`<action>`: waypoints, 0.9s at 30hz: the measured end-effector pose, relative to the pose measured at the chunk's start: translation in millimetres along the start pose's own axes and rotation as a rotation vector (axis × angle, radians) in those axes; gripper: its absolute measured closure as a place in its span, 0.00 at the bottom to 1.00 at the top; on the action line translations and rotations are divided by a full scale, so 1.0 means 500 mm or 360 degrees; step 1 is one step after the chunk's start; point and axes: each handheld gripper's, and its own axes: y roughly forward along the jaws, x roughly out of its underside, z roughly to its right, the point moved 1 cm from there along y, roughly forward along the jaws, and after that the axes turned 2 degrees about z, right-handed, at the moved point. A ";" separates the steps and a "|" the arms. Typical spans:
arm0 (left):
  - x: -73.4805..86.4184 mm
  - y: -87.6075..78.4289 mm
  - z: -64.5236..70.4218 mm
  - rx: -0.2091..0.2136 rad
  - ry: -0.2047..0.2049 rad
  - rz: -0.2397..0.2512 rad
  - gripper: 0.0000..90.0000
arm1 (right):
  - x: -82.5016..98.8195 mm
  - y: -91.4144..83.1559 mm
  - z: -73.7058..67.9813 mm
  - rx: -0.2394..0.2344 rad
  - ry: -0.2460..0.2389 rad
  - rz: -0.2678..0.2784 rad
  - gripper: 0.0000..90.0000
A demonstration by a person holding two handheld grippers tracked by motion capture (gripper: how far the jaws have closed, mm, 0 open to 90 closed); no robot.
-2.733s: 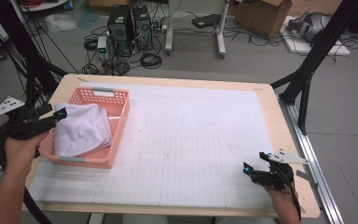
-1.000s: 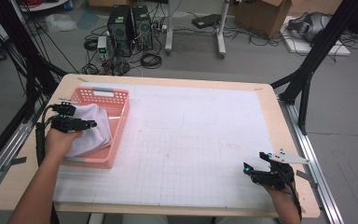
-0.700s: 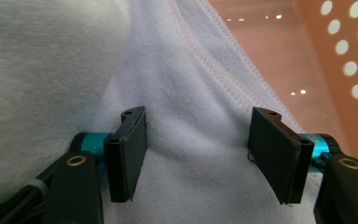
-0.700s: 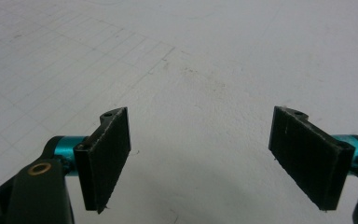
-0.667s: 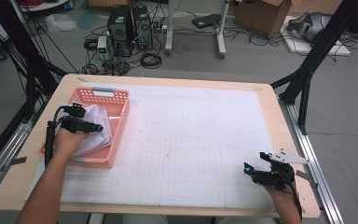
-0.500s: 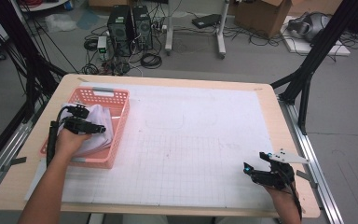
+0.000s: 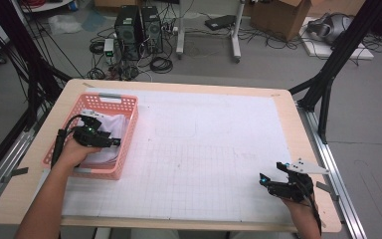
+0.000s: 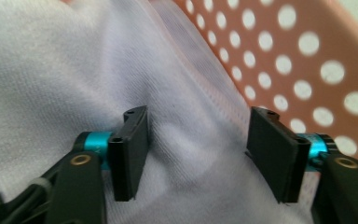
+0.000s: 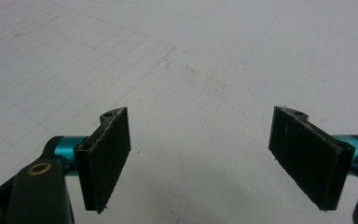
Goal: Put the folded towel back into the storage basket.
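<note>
A white cloth (image 7: 112, 125) lies bunched inside the pink perforated basket (image 7: 110, 99) at the table's left. My left gripper (image 7: 111, 141) reaches down into the basket onto the cloth. In the left gripper view its jaws (image 8: 198, 154) stand apart with a soft fold of the cloth (image 8: 51, 70) between them, next to the basket wall (image 8: 307, 46). The jaws have just been opening, and the pads do not press the fabric. My right gripper (image 7: 264, 180) rests low at the table's front right, open (image 9: 200, 158), with nothing between its fingers.
A white gridded mat (image 7: 209, 149) covers most of the wooden table (image 7: 288, 114). Black frame legs, computer towers and cables stand on the floor beyond the far edge.
My left hand has come from the basket's left side in over the cloth and sunk into the basket. The cloth sits lower in the basket. The right hand has not moved.
</note>
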 end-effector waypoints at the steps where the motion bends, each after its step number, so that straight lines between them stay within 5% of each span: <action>1: -0.003 -0.009 -0.003 -0.0058 -0.0037 0.0069 0.39 | 0.000 -0.001 0.001 0.0001 0.0003 0.0002 0.22; 3: -0.005 -0.019 -0.009 -0.0115 -0.0079 0.0139 0.38 | 0.001 -0.001 0.002 0.0006 0.0012 -0.0003 0.22; 4: -0.007 -0.039 -0.023 -0.0215 -0.0147 0.0226 0.38 | 0.002 -0.001 0.002 0.0006 0.0013 -0.0006 0.22; 5: -0.006 -0.044 -0.031 -0.0270 -0.0181 0.0230 0.39 | 0.002 -0.001 0.002 0.0006 0.0013 -0.0003 0.22; 8: -0.001 -0.049 -0.046 -0.0355 -0.0245 0.0195 0.39 | 0.001 0.001 0.000 0.0001 0.0002 -0.0007 0.22; 9: 0.005 -0.045 -0.056 -0.0435 -0.0303 0.0119 0.41 | 0.001 0.001 0.000 0.0001 0.0003 -0.0010 0.22; 15: 0.012 -0.015 -0.068 -0.0545 -0.0295 0.0008 0.43 | 0.003 0.004 -0.001 -0.0005 0.0005 -0.0024 0.22; 18: 0.013 -0.005 -0.070 -0.0561 -0.0261 -0.0018 0.42 | 0.004 0.005 0.000 -0.0004 -0.0003 -0.0027 0.22; 23: 0.012 -0.015 -0.072 -0.0527 -0.0295 0.0039 0.40 | 0.004 0.003 0.001 -0.0004 0.0002 -0.0020 0.22; 27: 0.006 -0.061 -0.056 -0.0397 -0.0285 0.0384 0.37 | 0.004 0.000 0.002 -0.0001 0.0006 -0.0014 0.22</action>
